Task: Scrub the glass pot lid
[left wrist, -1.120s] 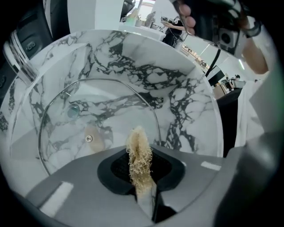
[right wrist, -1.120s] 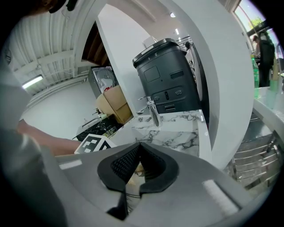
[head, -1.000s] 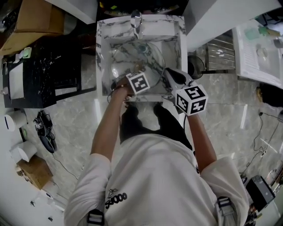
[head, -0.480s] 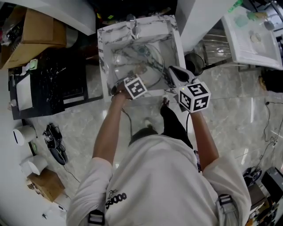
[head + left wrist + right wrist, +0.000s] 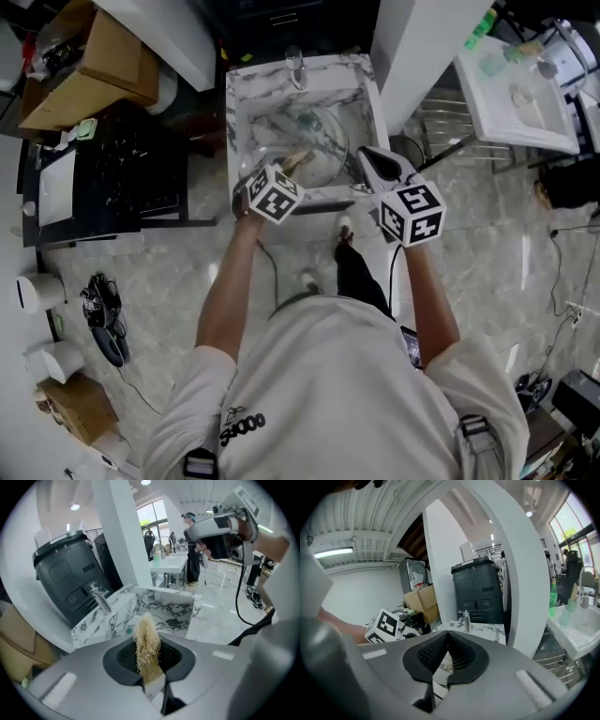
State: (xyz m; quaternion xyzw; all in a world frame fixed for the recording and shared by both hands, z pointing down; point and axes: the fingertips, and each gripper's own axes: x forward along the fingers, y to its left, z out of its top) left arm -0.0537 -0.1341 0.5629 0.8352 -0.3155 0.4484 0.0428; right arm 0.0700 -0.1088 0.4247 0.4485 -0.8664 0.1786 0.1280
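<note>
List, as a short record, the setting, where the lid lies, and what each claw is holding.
setting: marble sink with a faucet at its far side
lid: glass pot lid lying in the sink basin
left claw: shut on a fibrous scrubber, at the lid's near edge
right claw: tips together, nothing seen between them, at the sink's right side
contact: cannot tell whether the scrubber touches the lid

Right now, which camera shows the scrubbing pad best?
The left gripper view. There the fibrous scrubbing pad stands close up, clamped between the fingers of the left gripper. The head view shows it only small and distant, as a tan bit over the sink. The right gripper view doesn't show it.
</note>
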